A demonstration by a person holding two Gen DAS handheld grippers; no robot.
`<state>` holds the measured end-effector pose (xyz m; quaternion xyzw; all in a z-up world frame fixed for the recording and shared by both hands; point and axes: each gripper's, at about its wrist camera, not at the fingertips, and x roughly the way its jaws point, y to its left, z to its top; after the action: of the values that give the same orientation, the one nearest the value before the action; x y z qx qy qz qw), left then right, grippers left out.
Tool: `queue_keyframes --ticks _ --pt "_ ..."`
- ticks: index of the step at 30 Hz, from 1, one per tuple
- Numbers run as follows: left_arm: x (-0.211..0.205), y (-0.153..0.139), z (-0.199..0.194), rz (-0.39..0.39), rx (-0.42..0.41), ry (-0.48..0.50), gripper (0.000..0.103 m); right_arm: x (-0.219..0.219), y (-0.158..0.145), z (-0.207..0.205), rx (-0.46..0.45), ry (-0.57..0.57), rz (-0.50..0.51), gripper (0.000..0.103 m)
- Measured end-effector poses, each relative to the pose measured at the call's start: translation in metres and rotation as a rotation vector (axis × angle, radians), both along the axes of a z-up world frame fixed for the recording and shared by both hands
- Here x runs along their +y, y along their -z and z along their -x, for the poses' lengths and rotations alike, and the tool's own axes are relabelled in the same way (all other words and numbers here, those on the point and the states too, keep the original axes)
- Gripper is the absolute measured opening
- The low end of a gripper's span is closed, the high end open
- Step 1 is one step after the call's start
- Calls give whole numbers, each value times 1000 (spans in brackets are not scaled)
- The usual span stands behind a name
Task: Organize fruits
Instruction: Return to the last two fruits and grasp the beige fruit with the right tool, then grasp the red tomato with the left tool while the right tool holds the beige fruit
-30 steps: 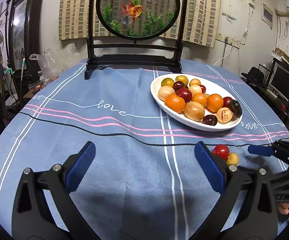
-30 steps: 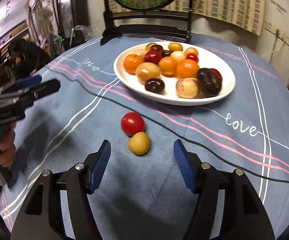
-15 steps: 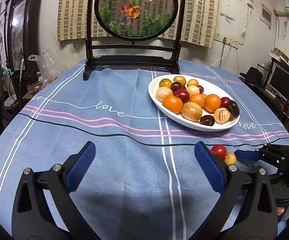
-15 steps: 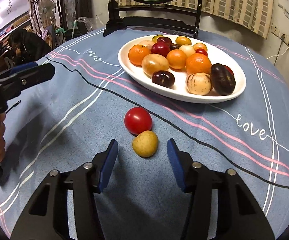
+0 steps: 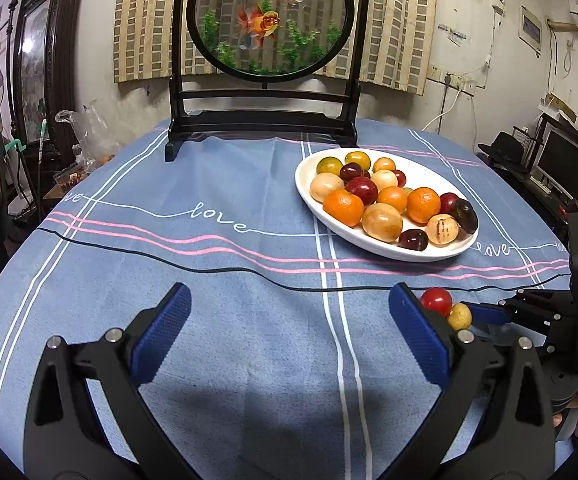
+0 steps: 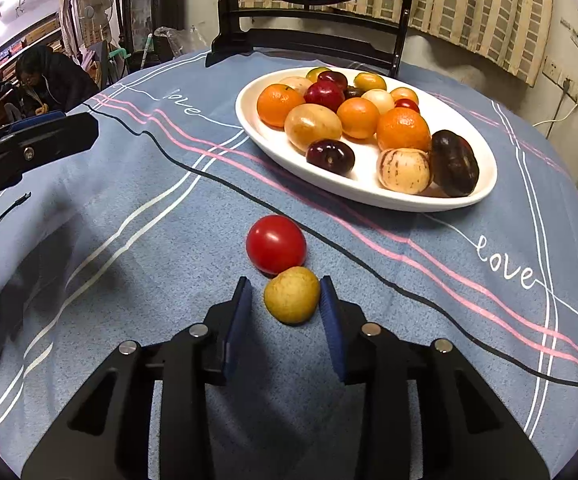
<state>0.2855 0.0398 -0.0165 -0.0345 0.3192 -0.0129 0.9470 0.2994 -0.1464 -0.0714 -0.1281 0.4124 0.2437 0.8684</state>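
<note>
Yellow fruit (image 6: 292, 295) sits between right gripper (image 6: 285, 300)'s closing pads, contact unclear; left gripper (image 5: 289, 328) gapes.

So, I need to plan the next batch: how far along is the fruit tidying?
Nearly done. The white plate already holds a heap of fruit. In hand: the right gripper has just been closing around the small yellow fruit on the tablecloth, a thin gap showing at one pad. Left: that fruit and the red tomato touching it. The left gripper is open, holding nothing.
</note>
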Motion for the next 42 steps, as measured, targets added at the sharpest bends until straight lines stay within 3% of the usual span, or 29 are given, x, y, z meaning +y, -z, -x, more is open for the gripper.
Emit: queue_keyframes --ticks 4,5,18,27,36,42 --pt "0 0 -1 3 5 -1 101 0 0 0 -1 8 0 32" --pt "0 1 -1 3 7 -2 101 0 0 0 -5 14 2 28" --pt "-6 9 -3 -39 35 8 101 -20 -9 4 -8 60 -35 27" --pt "-51 12 -6 -12 75 213 100 -80 -28 10 -15 159 -137 27" --pt "-108 27 -31 -50 150 321 76 -96 -36 14 -12 177 -170 27" --pt "-125 37 -42 -100 172 340 65 -93 -38 15 -6 176 -167 27"
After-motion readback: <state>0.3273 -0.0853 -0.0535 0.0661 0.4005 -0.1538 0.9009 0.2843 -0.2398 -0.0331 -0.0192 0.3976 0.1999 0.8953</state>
